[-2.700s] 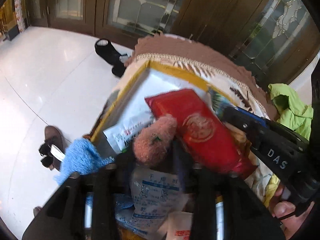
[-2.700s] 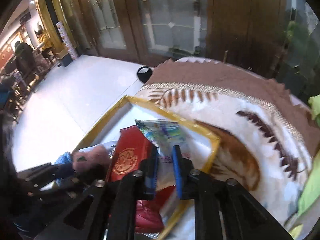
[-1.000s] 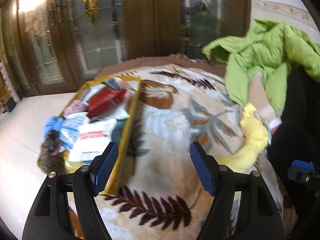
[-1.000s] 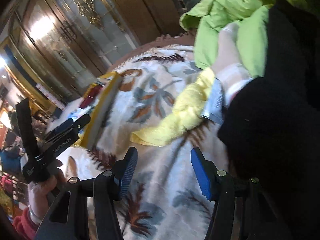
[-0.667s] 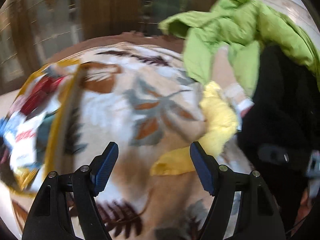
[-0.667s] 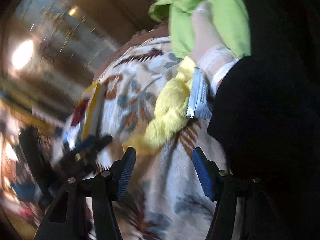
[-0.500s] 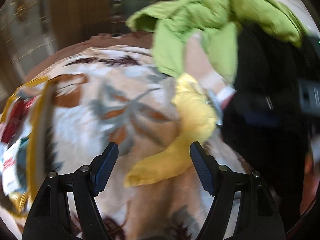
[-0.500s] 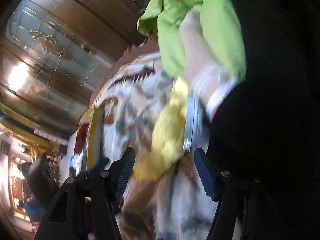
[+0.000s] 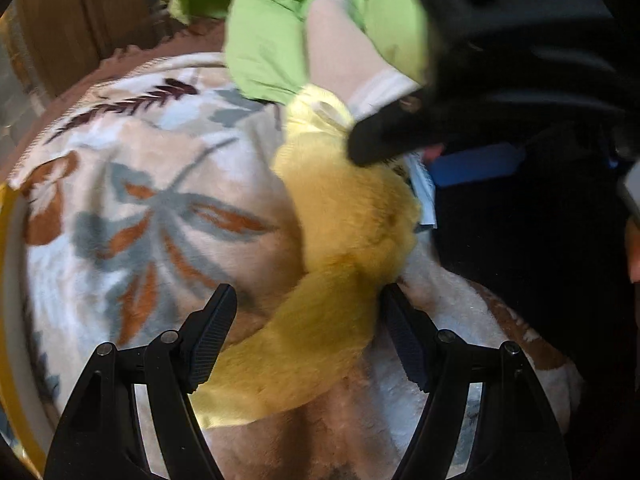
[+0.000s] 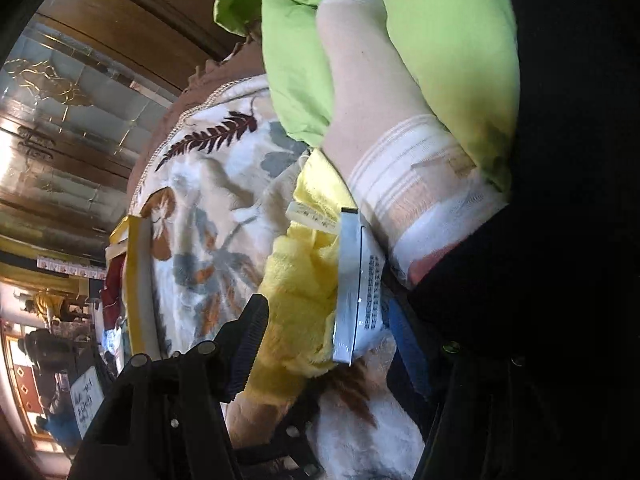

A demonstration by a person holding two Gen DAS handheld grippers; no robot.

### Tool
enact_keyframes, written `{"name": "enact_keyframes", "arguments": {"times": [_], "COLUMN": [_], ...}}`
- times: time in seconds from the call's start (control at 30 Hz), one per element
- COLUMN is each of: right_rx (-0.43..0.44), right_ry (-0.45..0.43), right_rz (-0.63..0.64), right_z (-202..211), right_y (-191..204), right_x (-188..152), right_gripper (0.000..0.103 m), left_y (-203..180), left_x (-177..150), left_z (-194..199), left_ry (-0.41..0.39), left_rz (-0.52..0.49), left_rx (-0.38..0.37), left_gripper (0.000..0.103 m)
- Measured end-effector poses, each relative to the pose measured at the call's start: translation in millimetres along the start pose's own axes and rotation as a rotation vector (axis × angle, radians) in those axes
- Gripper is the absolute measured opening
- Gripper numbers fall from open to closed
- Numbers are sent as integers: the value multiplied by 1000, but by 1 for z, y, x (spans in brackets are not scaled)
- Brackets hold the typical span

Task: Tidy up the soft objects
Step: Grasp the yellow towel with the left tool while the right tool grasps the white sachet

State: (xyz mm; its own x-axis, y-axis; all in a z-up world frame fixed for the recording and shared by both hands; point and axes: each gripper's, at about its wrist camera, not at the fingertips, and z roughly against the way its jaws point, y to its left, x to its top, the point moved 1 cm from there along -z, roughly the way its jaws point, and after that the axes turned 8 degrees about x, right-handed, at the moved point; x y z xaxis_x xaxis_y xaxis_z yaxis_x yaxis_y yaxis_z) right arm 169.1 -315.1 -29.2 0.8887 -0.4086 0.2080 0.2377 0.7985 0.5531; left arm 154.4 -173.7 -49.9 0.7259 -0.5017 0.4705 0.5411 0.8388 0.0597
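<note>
A fuzzy yellow cloth (image 9: 344, 240) lies on the leaf-patterned blanket (image 9: 140, 200). My left gripper (image 9: 306, 332) is open, with the cloth's lower end between its fingers. In the right wrist view my right gripper (image 10: 326, 344) is also open, straddling the yellow cloth (image 10: 300, 280) and a white sachet (image 10: 356, 280) that leans on it. A white sock (image 10: 380, 120) and a green garment (image 10: 440, 40) lie just beyond. The right gripper's blue pad (image 9: 476, 164) shows at the cloth's far side in the left wrist view.
The yellow-rimmed tray (image 10: 138, 280) of packets stands at the blanket's left side, its rim (image 9: 8, 280) at the left wrist view's edge. Black fabric (image 9: 540, 260) fills the right. Wood and glass doors stand behind.
Both grippers let go of their items over the tray and opened, then swung right across the blanket. They now close in on the yellow cloth from near range.
</note>
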Motion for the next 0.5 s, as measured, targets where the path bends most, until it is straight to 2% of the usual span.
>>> {"name": "enact_keyframes", "arguments": {"times": [0.07,0.17,0.2,0.23,0.27,0.3,0.37,0.5], "right_rx": [-13,-57,-69,-76,-83,-90,-71,34], "right_ry": [-44,-42,-29,-9,10,26,35,13], "right_rz": [-29,-29,-22,-24,-27,-12,12,40], "right_z": [2,-3,-7,-11,-16,-19,-16,3], "right_y": [-4,-7,-9,-12,-16,-17,-13,-3], "right_x": [1,2,4,6,7,8,7,-6], "right_gripper": [58,41,26,17,13,9,9,9], "left_y": [0,11,15,17,18,21,29,36], "left_x": [1,3,4,6,7,7,4,-10], "left_z": [-7,-8,-9,-7,-7,-7,-5,9], "left_ry": [13,1,10,12,10,16,14,-27], "left_rz": [16,109,143,148,146,159,214,240], "left_rx": [-18,-58,-54,-32,-13,-8,-47,-83], "left_gripper": [74,71,65,48,28,25,22,19]}}
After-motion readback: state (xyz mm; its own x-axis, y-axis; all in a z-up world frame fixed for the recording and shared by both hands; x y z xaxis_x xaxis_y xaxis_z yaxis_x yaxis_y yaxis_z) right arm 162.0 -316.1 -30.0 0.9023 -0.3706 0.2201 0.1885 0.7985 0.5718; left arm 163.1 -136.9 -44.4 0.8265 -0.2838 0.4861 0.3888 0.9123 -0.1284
